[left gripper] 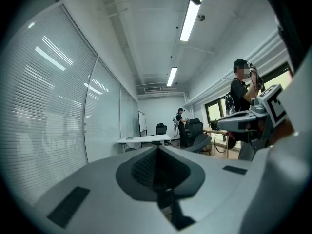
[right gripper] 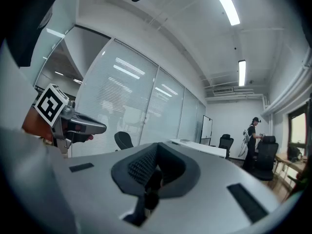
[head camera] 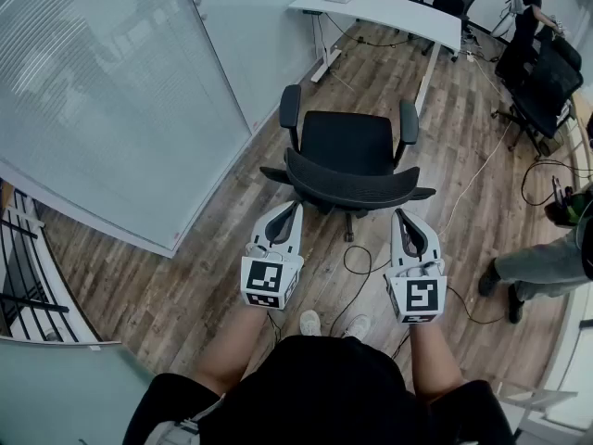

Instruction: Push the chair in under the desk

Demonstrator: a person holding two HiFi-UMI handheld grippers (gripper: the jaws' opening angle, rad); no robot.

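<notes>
Head view: the left gripper (head camera: 293, 209) and right gripper (head camera: 401, 217) both have their fingers pressed together, pinching nothing. The black chair (head camera: 347, 156) stands just ahead of the fingertips with its backrest towards them; whether they touch it is unclear. The white tabletop (head camera: 389, 9) lies well beyond the chair.

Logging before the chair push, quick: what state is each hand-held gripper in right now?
Left hand-held gripper: closed, holding nothing.
Right hand-held gripper: closed, holding nothing.
</notes>
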